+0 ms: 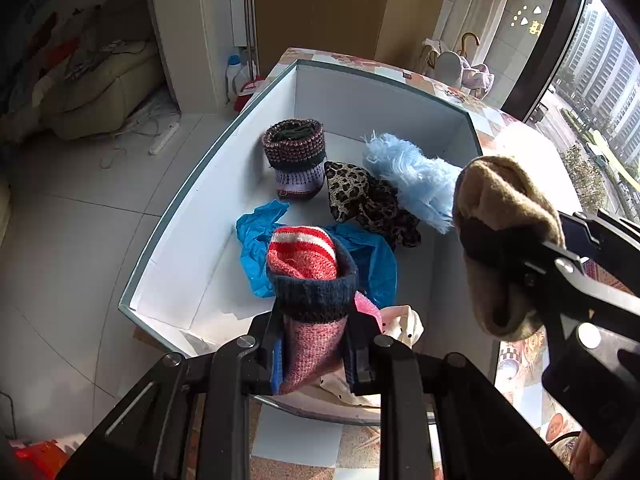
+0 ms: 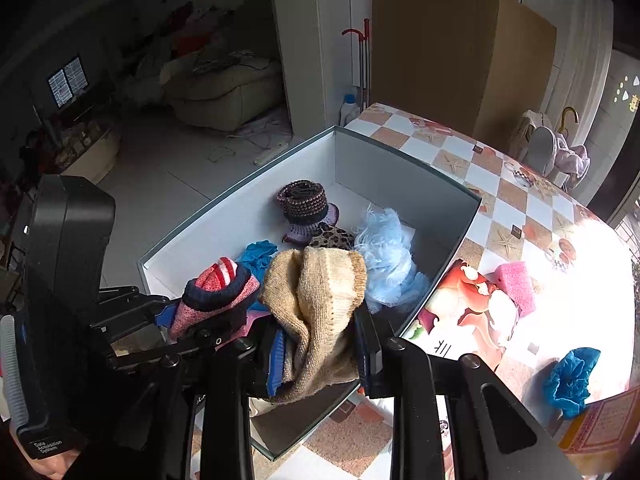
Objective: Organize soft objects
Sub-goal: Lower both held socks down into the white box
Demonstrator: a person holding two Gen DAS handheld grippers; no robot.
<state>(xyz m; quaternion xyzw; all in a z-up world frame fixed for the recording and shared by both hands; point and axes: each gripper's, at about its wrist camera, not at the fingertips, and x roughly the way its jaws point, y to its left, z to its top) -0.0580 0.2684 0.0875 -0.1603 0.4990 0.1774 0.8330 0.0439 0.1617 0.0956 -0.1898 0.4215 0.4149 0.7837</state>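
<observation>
Left gripper (image 1: 314,344): clamped on the pink sock (image 1: 310,280), low centre of the left view, held over the near end of the box (image 1: 192,216).
Right gripper (image 2: 320,344): clamped on the tan sock (image 2: 316,300), low centre of the right view, above the near box wall.
Snag risk: knit could be caught on the pads at release, so a sock might be dragged back out.
Miss risk: the tan sock could be dropped onto the table (image 2: 500,216).
Pile risk: the blue fluff (image 1: 416,176), mid-frame, could be buried.
Far corner: the knitted boot (image 1: 296,160) could be toppled.
</observation>
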